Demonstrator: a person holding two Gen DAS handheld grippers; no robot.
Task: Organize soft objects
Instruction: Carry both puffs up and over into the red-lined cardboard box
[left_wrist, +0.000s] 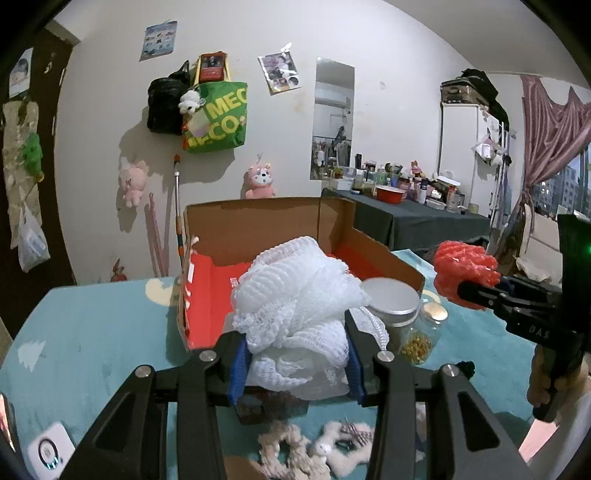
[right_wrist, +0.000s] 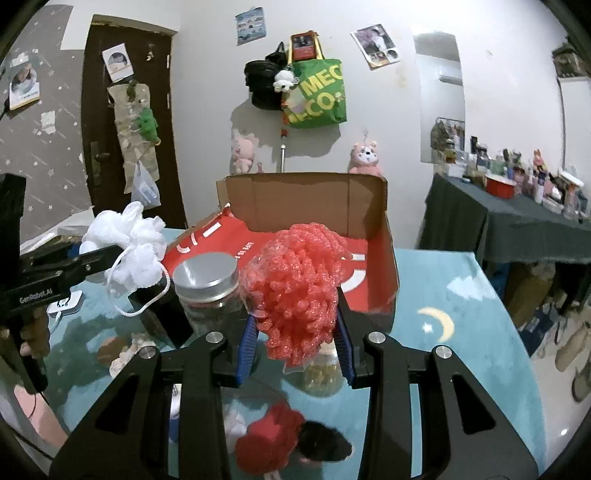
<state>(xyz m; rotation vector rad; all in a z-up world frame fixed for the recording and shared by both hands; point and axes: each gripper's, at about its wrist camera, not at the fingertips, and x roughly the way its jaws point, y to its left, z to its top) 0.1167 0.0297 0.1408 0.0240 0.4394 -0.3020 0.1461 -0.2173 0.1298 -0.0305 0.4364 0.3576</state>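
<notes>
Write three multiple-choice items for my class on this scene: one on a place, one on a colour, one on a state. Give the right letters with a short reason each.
1. Where is the silver-lidded jar?
A. inside the box
B. on the table in front of the box
C. hanging on the wall

2. What colour is the puff in the right gripper?
A. red
B. green
C. black

3. What state is the left gripper in?
A. open and empty
B. shut on the white puff
C. lying flat on the table

Answers:
1 B: the jar stands on the teal table, outside the open box.
2 A: the mesh between the right gripper's blue pads is red.
3 B: the white puff is squeezed between the left gripper's pads, held up above the table.
</notes>
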